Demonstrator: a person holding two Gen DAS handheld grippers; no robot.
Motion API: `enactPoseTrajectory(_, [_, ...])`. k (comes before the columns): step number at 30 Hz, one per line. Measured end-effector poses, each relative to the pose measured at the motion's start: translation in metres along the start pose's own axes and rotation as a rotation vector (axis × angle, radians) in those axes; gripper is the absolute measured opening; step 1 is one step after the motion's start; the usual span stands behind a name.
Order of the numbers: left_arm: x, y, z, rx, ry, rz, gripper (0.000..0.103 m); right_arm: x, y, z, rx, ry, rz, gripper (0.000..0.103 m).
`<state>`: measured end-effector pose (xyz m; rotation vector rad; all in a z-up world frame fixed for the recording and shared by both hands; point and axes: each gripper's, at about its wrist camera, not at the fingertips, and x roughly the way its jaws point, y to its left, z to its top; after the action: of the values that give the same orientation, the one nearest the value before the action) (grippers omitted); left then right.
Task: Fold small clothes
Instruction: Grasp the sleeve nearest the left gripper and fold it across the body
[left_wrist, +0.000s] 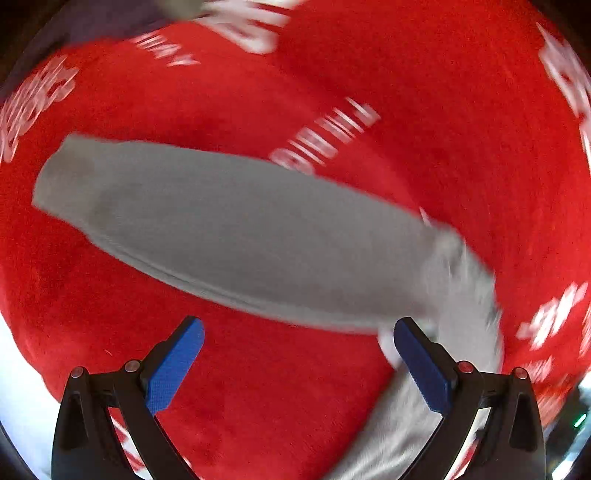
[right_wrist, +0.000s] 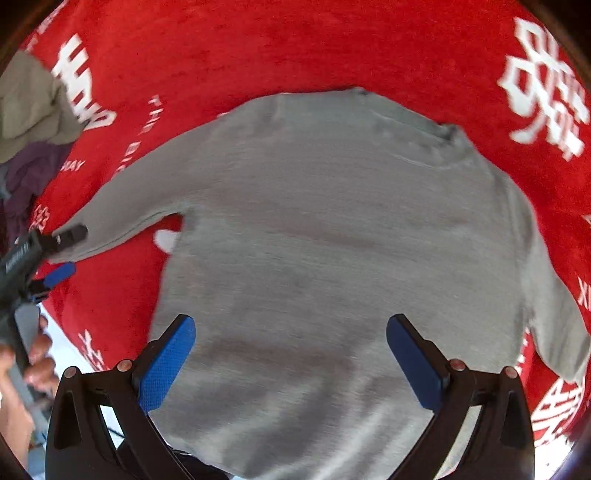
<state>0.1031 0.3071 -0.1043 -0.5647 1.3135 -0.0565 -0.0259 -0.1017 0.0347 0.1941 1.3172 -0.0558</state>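
Right now we have a grey long-sleeved top (right_wrist: 332, 236) spread flat, body smoothed out, on a red cloth (right_wrist: 258, 48) printed with white lettering. Both sleeves stick out to the sides, none folded in yet, so we judge the folding to be at its start. Our right gripper (right_wrist: 291, 354) hangs above the lower body of the garment, its blue-padded jaws spread wide and holding nothing. Our left gripper (left_wrist: 299, 354) is likewise spread wide and empty; in its own view the left sleeve (left_wrist: 229, 229) runs across the frame just ahead of the blue pads, and from the right wrist view its fingers sit at the cuff end of that sleeve, seemingly touching it, though blur keeps us from being sure. To do this step well, we think the left gripper should pinch the cuff through both layers, lift only slightly, and carry the sleeve straight across the chest so it lands flat. The right gripper could press on the body to stop the fabric sliding. A pile of other clothes (right_wrist: 29, 122) waits at the cloth's far edge.
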Motion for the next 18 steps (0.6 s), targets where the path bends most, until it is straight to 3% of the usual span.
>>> enactPoseTrajectory(6, [0.015, 0.061, 0.012, -0.199, -0.002, -0.185, 0.103, 0.021, 0.034, 0.003, -0.060, 0.017, 0.034, 0.103])
enactPoseTrajectory(12, [0.019, 0.060, 0.027, -0.224, -0.055, -0.266, 0.103, 0.030, 0.051, 0.008, -0.102, 0.030, 0.044, 0.103])
enactPoseTrajectory(15, [0.028, 0.053, 0.036, -0.225, -0.072, -0.272, 0.103, 0.030, 0.057, 0.011, -0.115, 0.023, 0.051, 0.103])
enactPoseTrajectory(18, [0.032, 0.045, 0.041, -0.225, -0.103, -0.222, 0.103, 0.032, 0.063, 0.013, -0.131, 0.024, 0.054, 0.103])
